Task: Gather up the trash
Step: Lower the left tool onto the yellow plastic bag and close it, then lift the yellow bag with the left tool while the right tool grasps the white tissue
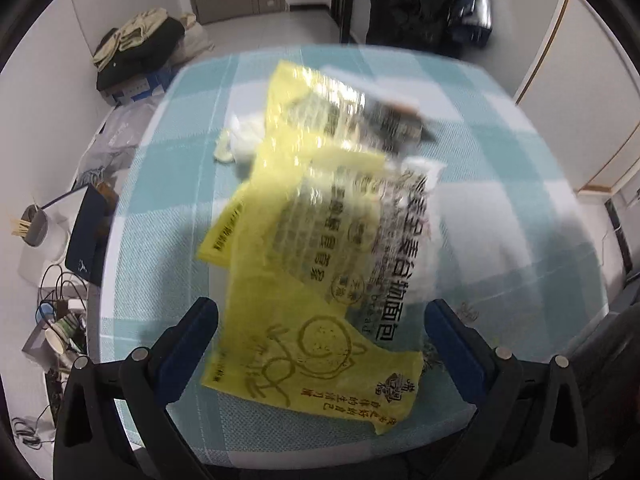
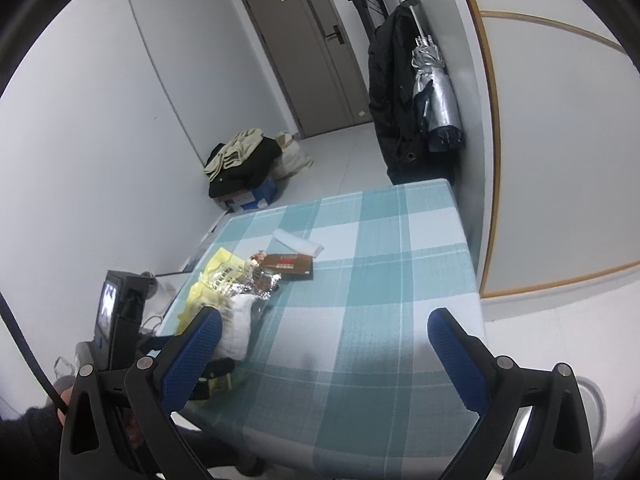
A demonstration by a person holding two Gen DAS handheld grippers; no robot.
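Note:
A crumpled yellow printed plastic bag (image 1: 304, 264) lies blurred on the teal checked tablecloth (image 1: 500, 160), with a clear printed wrapper (image 1: 396, 248) over it. My left gripper (image 1: 320, 320) is open just above the table, its blue fingers on either side of the bag's near end. White tissue (image 1: 244, 136) and a brown packet (image 1: 400, 114) lie beyond. In the right wrist view the same pile shows at the table's left edge: yellow bag (image 2: 218, 270), foil wrapper (image 2: 250, 282), brown packet (image 2: 290, 266), rolled white tissue (image 2: 298, 242). My right gripper (image 2: 326, 330) hangs open over bare cloth.
Clothes heaped on a box (image 2: 244, 168) sit on the floor by the wall. A dark coat (image 2: 392, 112) and a silver umbrella (image 2: 436, 92) hang beyond the table's far corner. Cups and cables (image 1: 60, 320) clutter the floor on the left. A person's hand (image 2: 60, 400) holds the left gripper.

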